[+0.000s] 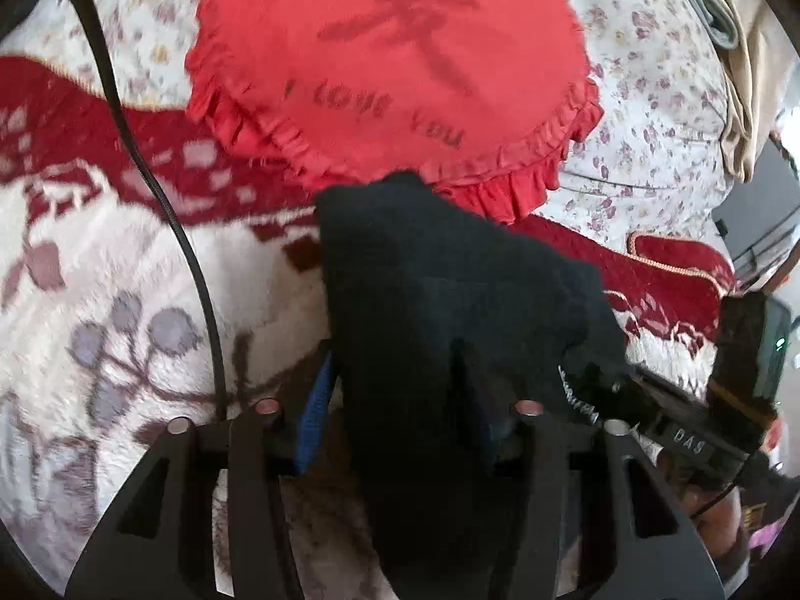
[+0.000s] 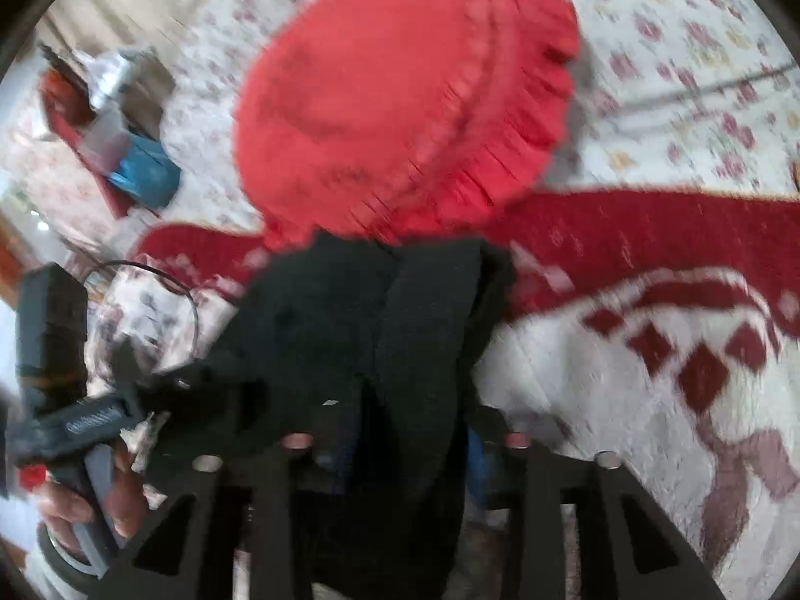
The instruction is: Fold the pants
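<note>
Covering the bed: red-and-white blanket (image 1: 100,260); floral sheet (image 1: 650,115); red cushion (image 1: 390,65)

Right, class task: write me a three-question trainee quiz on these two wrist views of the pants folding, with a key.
1. True or false: the black pants lie flat on the blanket, untouched by either gripper.
2. Multiple choice: the red frilled cushion carries which words? A) I LOVE YOU B) SWEET HOME C) GOOD NIGHT
3. Which gripper has black fabric bunched between its fingers?

Key:
1. False; the fabric is gathered up in the grippers.
2. A.
3. Both: the left gripper and the right gripper.
</note>
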